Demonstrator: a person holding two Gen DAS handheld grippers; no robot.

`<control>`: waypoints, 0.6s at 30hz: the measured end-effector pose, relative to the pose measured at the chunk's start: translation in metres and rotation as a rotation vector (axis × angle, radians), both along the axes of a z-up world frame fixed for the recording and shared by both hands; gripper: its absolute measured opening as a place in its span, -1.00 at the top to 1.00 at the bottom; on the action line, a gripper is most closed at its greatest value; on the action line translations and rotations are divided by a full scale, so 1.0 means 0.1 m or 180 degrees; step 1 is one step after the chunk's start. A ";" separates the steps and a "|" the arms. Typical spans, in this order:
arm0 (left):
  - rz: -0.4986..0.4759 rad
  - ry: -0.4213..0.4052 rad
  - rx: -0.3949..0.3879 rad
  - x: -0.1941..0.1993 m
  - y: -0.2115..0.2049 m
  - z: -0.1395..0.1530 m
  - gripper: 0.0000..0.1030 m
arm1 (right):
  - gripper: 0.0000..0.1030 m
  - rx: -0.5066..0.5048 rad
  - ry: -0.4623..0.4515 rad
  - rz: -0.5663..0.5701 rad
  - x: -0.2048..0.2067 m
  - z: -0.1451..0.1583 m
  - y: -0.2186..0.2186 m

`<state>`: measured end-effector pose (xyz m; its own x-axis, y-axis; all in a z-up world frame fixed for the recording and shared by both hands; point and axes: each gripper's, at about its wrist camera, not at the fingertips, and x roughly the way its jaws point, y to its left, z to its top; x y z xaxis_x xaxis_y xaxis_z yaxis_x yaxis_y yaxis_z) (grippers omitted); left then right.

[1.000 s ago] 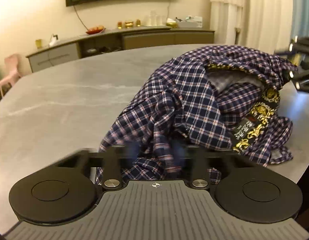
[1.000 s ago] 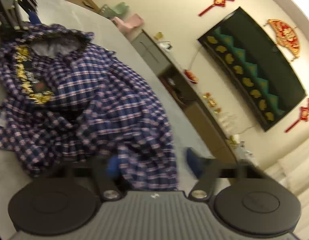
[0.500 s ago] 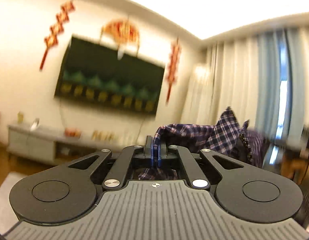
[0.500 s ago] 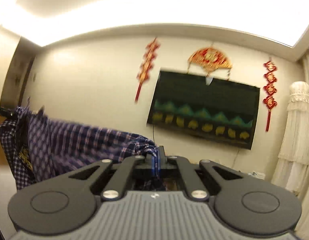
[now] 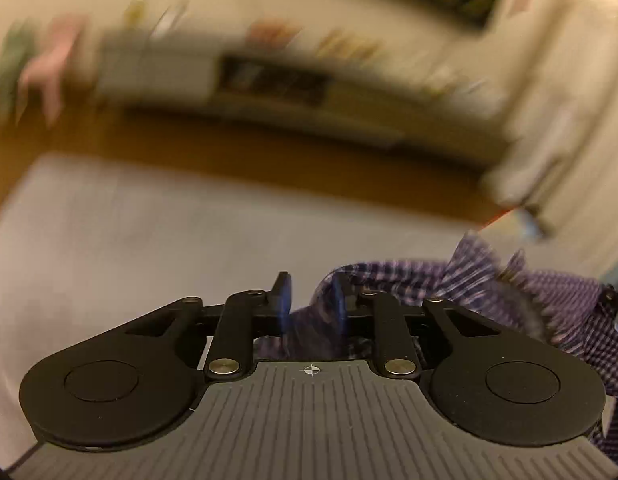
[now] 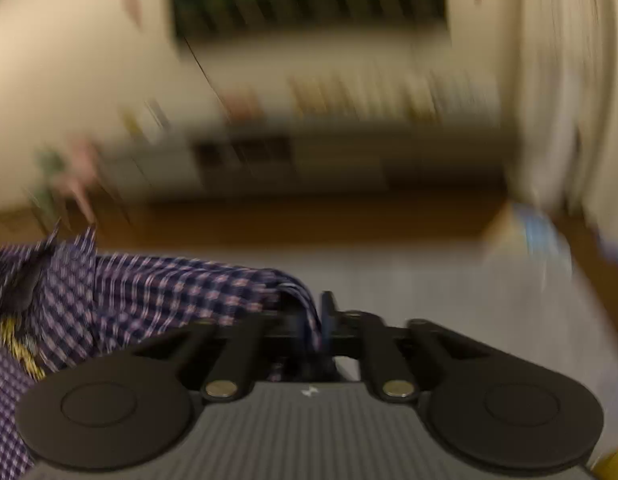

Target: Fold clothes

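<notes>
The navy and pink plaid shirt (image 5: 549, 300) hangs stretched between both grippers above the grey table (image 5: 129, 240). In the left wrist view my left gripper (image 5: 309, 300) has its jaws parted a little, with a fold of the plaid cloth lying between them against the right finger. In the right wrist view my right gripper (image 6: 315, 320) is shut on an edge of the shirt (image 6: 149, 292), which trails off to the left, its gold-patterned collar band (image 6: 17, 344) at the far left. Both views are motion-blurred.
Beyond the table's far edge lie a wooden floor (image 5: 269, 160), a long low sideboard (image 6: 309, 160) against the wall, a pink chair (image 5: 49, 72) at left and pale curtains (image 6: 561, 80) at right. The grey table (image 6: 469, 300) extends ahead of both grippers.
Both grippers have swung down from facing the wall to facing the table and floor, carrying the shirt. The left jaws, shut half a second ago, now stand slightly apart.
</notes>
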<state>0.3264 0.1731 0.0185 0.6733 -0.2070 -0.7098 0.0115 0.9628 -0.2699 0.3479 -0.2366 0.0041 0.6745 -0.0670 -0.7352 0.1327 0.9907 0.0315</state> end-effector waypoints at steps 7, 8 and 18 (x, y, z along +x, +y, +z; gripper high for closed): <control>-0.0134 0.0036 -0.0049 -0.82 0.51 -0.74 0.18 | 0.08 -0.0228 -0.0146 0.0405 -0.33 -0.59 0.20; -0.0197 0.0022 0.0017 -0.90 0.54 -0.77 0.13 | 0.08 -0.0272 -0.0217 0.0482 -0.38 -0.57 0.25; -0.0895 -0.0422 0.1371 -0.40 -0.11 -0.85 -0.36 | -0.56 -0.0949 -0.0281 0.2247 -0.18 -0.79 1.54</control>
